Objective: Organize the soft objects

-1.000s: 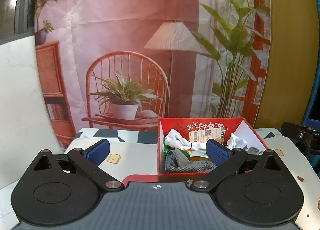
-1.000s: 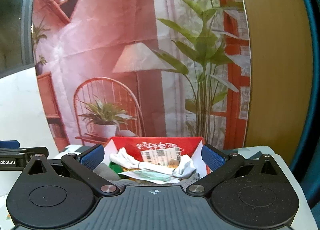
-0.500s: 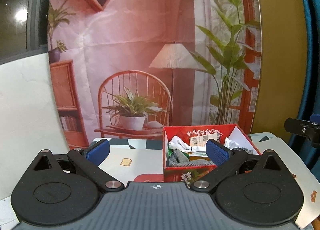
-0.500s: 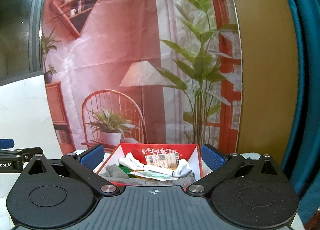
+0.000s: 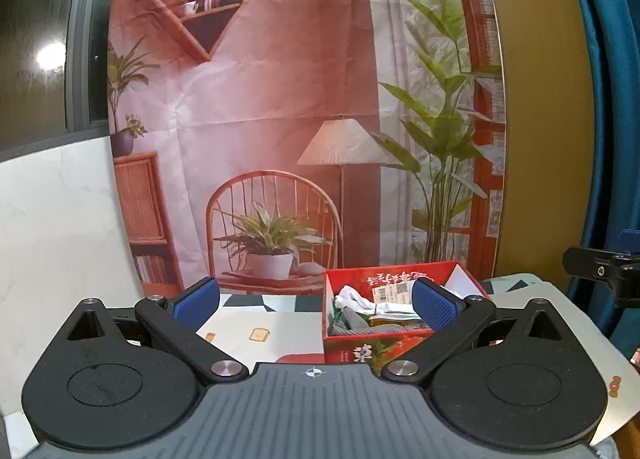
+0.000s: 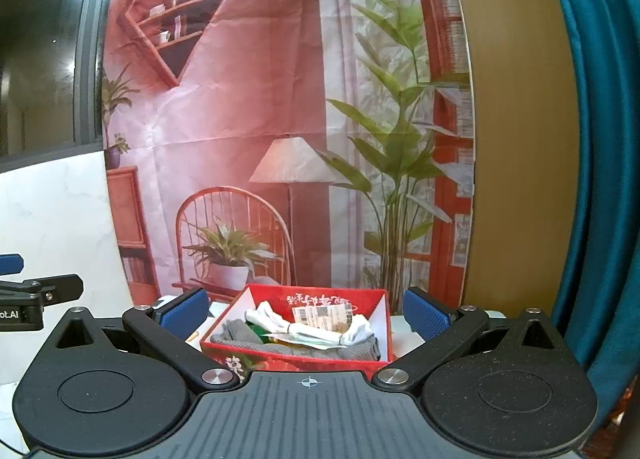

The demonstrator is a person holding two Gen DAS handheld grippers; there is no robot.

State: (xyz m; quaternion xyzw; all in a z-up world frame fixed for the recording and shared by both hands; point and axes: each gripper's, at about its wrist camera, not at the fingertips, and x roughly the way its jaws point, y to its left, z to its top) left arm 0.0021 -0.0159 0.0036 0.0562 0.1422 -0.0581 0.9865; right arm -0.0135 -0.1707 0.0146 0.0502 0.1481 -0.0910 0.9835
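Both the left gripper and right gripper hold their jaws spread, empty, above the patterned worktop; the open red cardboard box holds white socks and seemingly grey cloth

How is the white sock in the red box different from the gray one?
The white sock is bright and rolled long; the gray sock is dull and crumpled. The white sock stretches across the middle of the box, on top; the gray sock sits lower, at the left end. Both are soft and lie inside the box.
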